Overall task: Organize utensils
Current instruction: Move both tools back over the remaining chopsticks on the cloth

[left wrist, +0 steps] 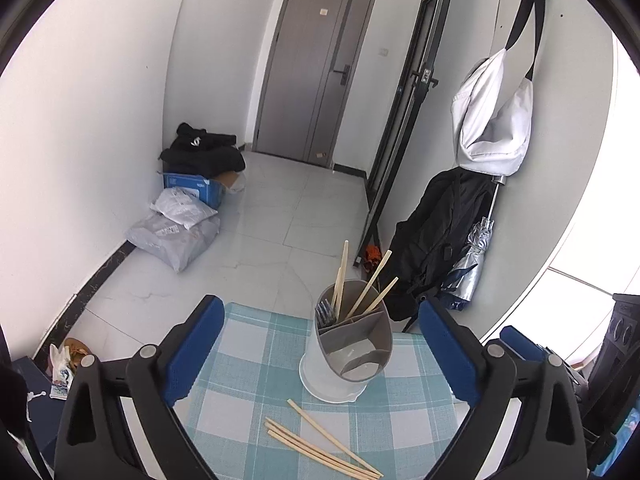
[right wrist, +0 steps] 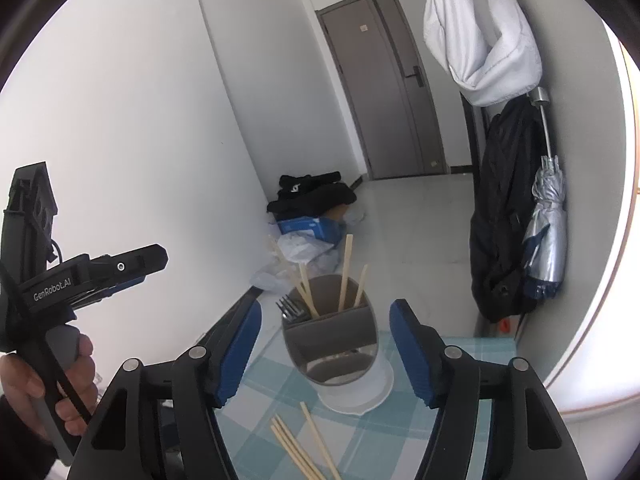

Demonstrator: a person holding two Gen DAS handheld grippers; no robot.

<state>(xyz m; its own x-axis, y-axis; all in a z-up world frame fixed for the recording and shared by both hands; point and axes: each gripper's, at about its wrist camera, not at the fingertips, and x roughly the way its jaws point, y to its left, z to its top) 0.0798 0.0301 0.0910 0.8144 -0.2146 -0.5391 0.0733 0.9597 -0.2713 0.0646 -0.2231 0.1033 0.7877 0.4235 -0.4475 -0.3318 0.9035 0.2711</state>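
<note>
1. We note a white-walled hallway with a grey door [left wrist: 320, 76] at the far end and a small table under a blue-and-white checked cloth [left wrist: 256, 364] in the foreground.
2. On the cloth stands a white utensil holder [left wrist: 348, 360] with grey dividers. Its far compartments hold several upright chopsticks [left wrist: 370, 284] and a cluster of forks [right wrist: 291, 309]; the near compartments look empty.
3. Loose chopsticks [left wrist: 324, 444] lie flat on the cloth just in front of the holder, fanned toward the lower edge of both views.
4. Left gripper [left wrist: 320, 352]: jaws spread wide, nothing between the blue pads. The holder sits ahead, between the fingers in view; the loose chopsticks lie below and between them, untouched.
5. Right gripper [right wrist: 326, 356]: likewise wide open and empty, the holder centred ahead, the loose chopsticks [right wrist: 304, 448] below.
6. In the right wrist view, the left gripper's black body is visible at far left, gripped by a hand [right wrist: 48, 392].
</note>
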